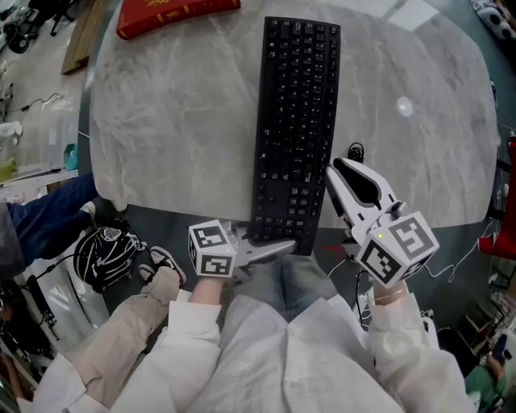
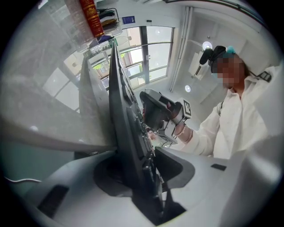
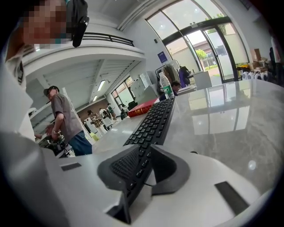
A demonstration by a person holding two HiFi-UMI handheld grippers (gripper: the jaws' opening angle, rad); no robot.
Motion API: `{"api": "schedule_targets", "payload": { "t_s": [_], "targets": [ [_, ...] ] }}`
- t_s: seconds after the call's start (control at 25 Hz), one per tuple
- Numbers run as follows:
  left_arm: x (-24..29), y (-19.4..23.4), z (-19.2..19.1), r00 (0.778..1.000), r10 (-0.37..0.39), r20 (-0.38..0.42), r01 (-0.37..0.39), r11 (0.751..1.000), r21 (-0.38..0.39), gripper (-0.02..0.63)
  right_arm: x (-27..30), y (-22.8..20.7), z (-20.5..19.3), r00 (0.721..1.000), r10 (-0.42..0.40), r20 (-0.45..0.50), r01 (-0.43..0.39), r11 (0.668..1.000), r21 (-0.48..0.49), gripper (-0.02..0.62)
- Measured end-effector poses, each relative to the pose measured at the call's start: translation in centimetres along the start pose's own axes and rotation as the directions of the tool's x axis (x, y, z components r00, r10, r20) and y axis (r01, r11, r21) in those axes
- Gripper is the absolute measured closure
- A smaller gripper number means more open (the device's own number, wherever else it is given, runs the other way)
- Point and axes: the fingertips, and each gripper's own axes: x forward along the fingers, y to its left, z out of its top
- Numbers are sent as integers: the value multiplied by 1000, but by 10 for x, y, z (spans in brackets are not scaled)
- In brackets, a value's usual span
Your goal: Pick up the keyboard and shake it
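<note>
Flat black keyboard (image 1: 294,121) on glossy grey marbled table (image 1: 161,121), near end clamped between left gripper (image 1: 282,244) jaws; right gripper (image 1: 333,172) beside its edge, jaws barely parted, empty.

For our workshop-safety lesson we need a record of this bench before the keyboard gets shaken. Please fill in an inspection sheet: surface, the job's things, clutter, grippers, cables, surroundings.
Surface: grey marble-look table with a rounded edge.
Job's things: black keyboard lies lengthwise on the table, its near end past the edge.
Clutter: red box at the far side; a bottle near it.
Grippers: left gripper clamps the keyboard's near end. Right gripper sits beside its right edge, jaws a slit apart, holding nothing.
Cables: white cable on the floor at right; small black loop on the table, kind unclear.
Surroundings: bags on the floor at left; people and tall windows behind.
</note>
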Motion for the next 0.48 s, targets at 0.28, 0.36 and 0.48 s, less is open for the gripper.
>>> {"api": "schedule_targets", "payload": {
  "t_s": [0.28,0.36,0.48],
  "targets": [
    [0,2,0,1000,-4,1,4,1000,19,440,8,-7,-6,1000,10,-18,-9,998,58,399],
    [0,3,-1,1000,-8,5,8,1000,19,441,11,-7,-8,999,23,-30,-21,998,61,381],
    [0,3,1,1000,-2,-12,3,1000,24,443,16,-7,-10,998,44,-42,-41,997,71,358]
  ]
}}
